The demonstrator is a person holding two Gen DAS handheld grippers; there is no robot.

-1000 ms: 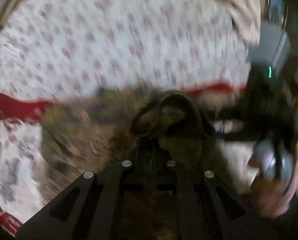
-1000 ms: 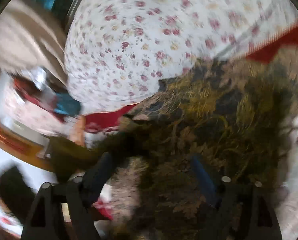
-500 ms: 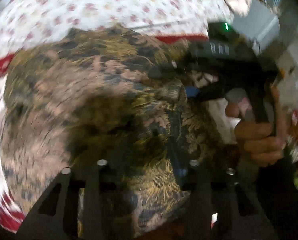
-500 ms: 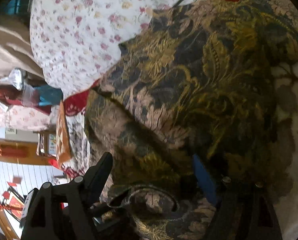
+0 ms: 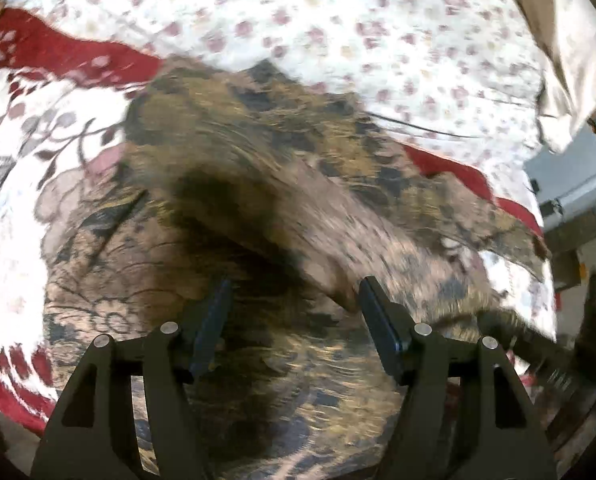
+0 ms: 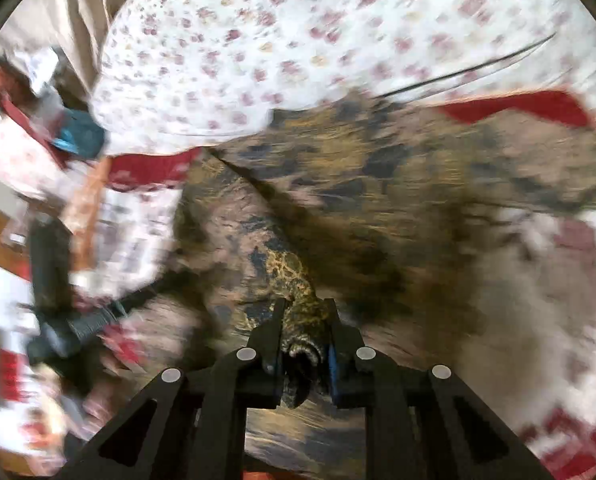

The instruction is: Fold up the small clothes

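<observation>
A dark garment with a gold, brown and pink floral print (image 5: 282,208) lies spread on a bed. It fills the lower half of the left wrist view and the middle of the right wrist view (image 6: 377,184). My left gripper (image 5: 294,292) is open, its jaws wide apart just above the cloth, holding nothing. My right gripper (image 6: 303,312) is shut on a bunched fold of the garment. The other gripper shows blurred at the left of the right wrist view (image 6: 58,280).
The bed has a white sheet with small pink flowers (image 5: 337,20) and a red-bordered floral blanket (image 5: 58,52). A thin dark cable (image 6: 477,68) lies across the sheet. Cluttered furniture and a teal object (image 6: 78,140) stand at the left beyond the bed.
My left gripper has let go of the garment and opened wide. My right gripper has closed on a fold of it. Both views have swung across the bed.
</observation>
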